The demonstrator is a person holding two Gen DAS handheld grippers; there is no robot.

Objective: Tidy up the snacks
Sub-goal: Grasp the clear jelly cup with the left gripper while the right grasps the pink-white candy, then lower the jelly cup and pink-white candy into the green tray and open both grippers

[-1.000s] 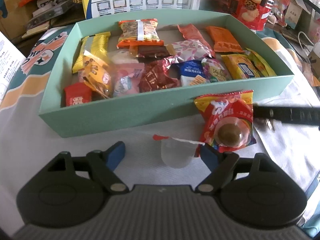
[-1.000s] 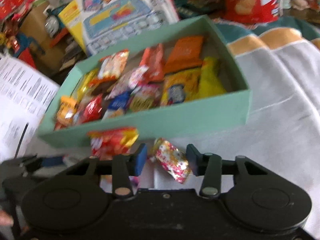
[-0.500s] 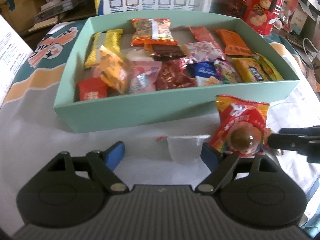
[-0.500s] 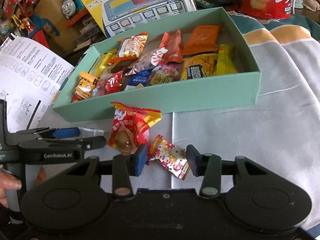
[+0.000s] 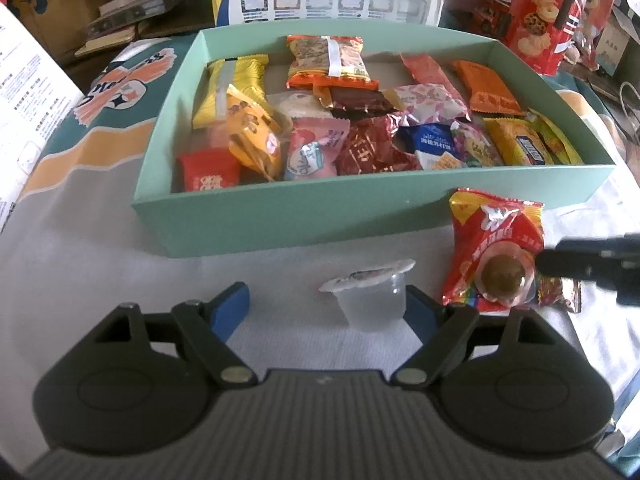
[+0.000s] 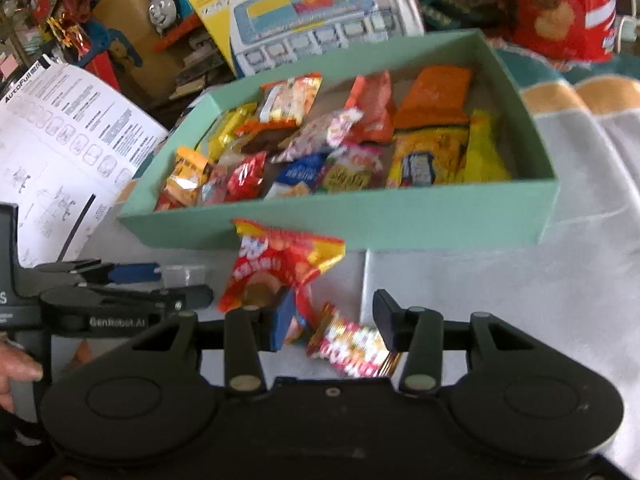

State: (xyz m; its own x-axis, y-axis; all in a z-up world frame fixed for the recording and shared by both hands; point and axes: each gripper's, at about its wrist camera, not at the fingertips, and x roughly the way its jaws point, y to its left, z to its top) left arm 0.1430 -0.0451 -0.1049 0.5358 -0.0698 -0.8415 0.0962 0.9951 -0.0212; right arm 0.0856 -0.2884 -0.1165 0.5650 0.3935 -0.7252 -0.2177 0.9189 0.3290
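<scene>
A green box point(image 5: 320, 216) full of snack packets stands on the cloth; it also shows in the right wrist view point(image 6: 400, 220). A clear jelly cup point(image 5: 370, 300) lies between the fingers of my open left gripper point(image 5: 326, 312), close to the right finger. A red snack bag with a round sweet point(image 5: 494, 252) lies right of it, also in the right wrist view point(image 6: 280, 268). My right gripper point(image 6: 334, 324) is open around a small red-and-gold flowered candy packet point(image 6: 352, 346). That packet point(image 5: 558, 296) peeks out under the right gripper in the left wrist view.
A printed instruction sheet point(image 6: 60, 152) lies at the left. A toy box point(image 6: 312, 12) and a red biscuit tin point(image 5: 532, 12) stand behind the green box. Grey cloth point(image 6: 520, 280) lies to the right.
Both grippers moved closer to the table. The right gripper's fingers now stand on either side of the flowered packet. The jelly cup sits deeper between the left fingers.
</scene>
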